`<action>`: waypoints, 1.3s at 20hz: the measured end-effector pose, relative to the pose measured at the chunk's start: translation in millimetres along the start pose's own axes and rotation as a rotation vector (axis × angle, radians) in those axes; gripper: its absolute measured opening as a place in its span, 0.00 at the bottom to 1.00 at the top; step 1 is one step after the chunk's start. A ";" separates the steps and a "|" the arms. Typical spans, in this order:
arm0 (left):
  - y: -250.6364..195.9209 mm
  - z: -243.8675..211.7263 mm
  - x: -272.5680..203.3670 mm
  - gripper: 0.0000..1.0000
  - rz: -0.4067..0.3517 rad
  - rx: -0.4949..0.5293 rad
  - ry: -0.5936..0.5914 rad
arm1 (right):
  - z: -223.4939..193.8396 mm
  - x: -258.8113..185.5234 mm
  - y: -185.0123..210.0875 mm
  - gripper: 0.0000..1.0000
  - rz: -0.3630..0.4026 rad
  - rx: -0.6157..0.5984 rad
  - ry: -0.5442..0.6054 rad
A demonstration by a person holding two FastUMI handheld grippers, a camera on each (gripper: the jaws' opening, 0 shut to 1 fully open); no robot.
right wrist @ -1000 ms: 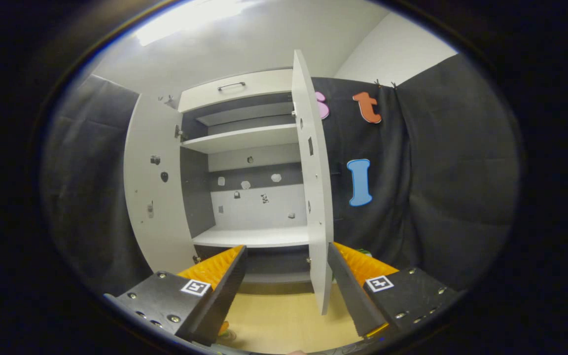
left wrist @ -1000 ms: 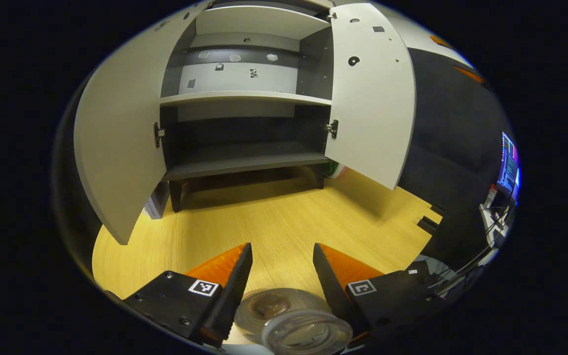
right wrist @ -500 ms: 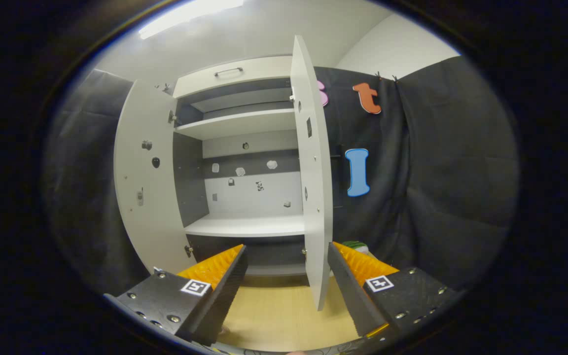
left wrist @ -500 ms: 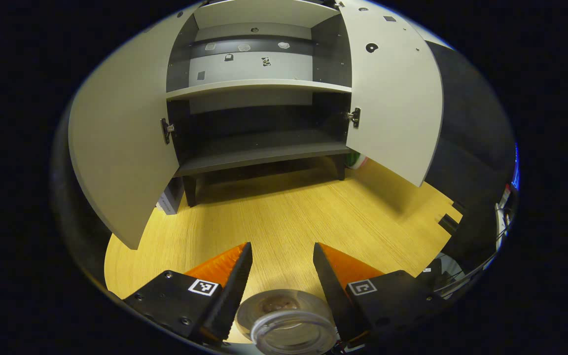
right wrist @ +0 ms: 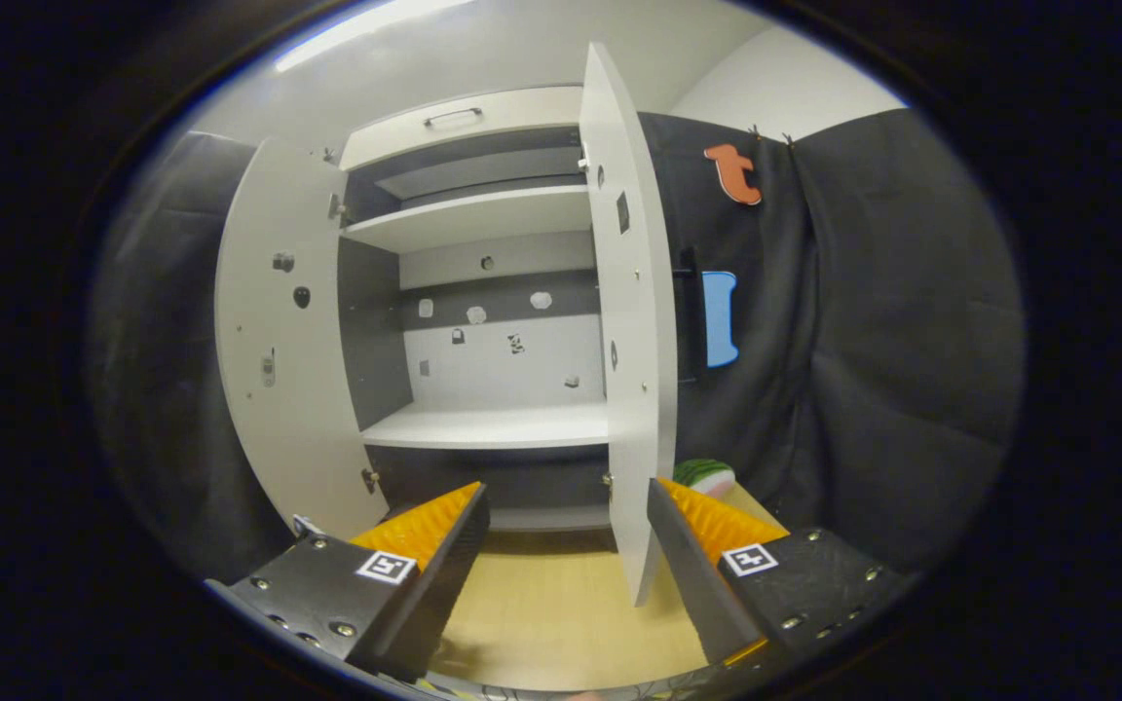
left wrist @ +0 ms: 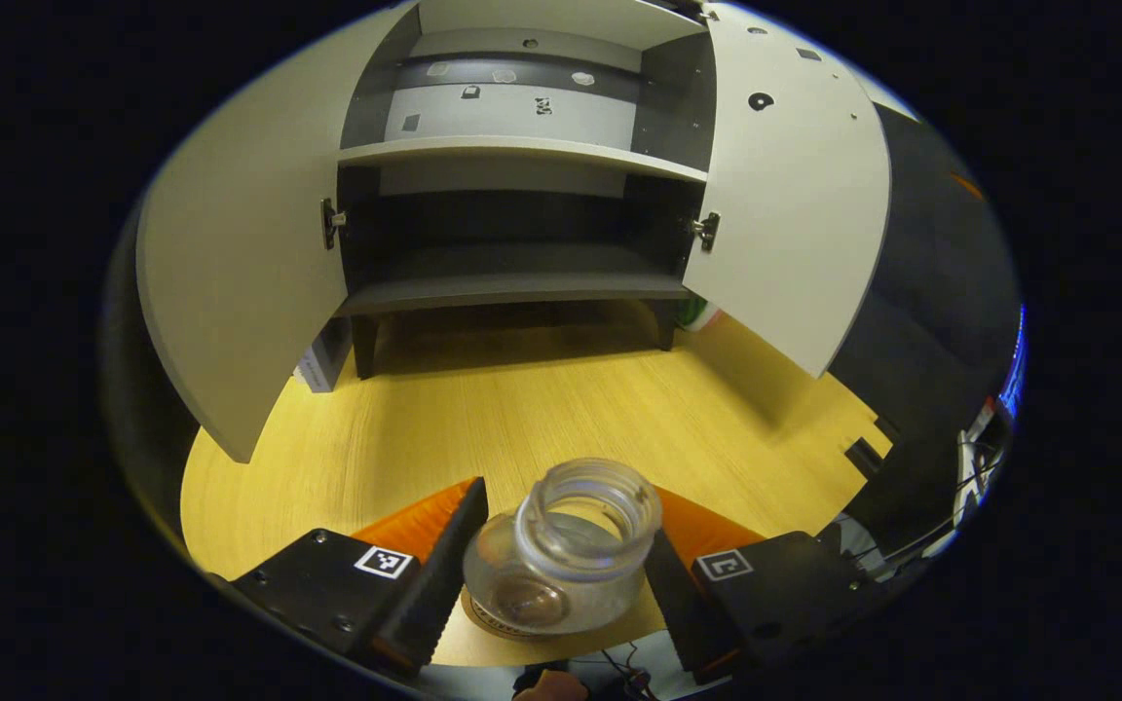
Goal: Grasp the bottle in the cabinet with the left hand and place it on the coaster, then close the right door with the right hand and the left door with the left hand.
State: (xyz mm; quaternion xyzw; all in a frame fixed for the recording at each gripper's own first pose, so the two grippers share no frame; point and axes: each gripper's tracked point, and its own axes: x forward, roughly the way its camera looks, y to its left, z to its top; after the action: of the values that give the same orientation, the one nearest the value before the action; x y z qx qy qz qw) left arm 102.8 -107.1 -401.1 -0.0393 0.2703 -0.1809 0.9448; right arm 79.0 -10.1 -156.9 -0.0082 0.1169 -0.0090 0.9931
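Between the fingers of the left gripper (left wrist: 561, 555), spread wide and letting go, the glass bottle (left wrist: 561, 550) is sitting on the coaster (left wrist: 498, 620), looking hard, slippery and breakable, so holding its round belly seems safest.

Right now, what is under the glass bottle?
Under the bottle sits a round coaster on the wooden table. Only the coaster's edge peeks out; the rest is covered by the bottle, which stands between the left gripper fingers.

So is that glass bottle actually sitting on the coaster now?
Touching, it seems. In the left gripper view the clear glass bottle rests with its base on the round coaster on the wooden table, standing between the left gripper's open jaws.
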 end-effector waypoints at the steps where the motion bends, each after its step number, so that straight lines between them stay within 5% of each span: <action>1: 2.6 -1.5 -1.2 0.91 0.010 0.004 0.002 | -0.1 -0.9 -0.8 0.99 -0.002 0.004 0.000; 11: 9.5 29.0 -40.4 0.94 0.051 0.036 -0.078 | 10.4 -23.7 -7.1 0.99 0.014 0.007 -0.041; 18: -13.6 119.0 -122.0 0.96 0.004 0.120 -0.273 | 39.6 -39.4 -40.0 0.98 -0.012 -0.001 -0.120; 26: 2.4 228.6 -213.0 0.96 0.029 0.076 -0.409 | 97.4 -40.4 -108.8 0.99 -0.070 -0.041 -0.201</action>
State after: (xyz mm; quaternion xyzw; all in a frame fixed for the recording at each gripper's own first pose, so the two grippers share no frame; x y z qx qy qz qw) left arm 55.7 -32.9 -101.3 -0.0357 0.0662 -0.1658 0.9833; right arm 60.6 -116.7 -50.8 -0.0334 0.0164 -0.0404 0.9985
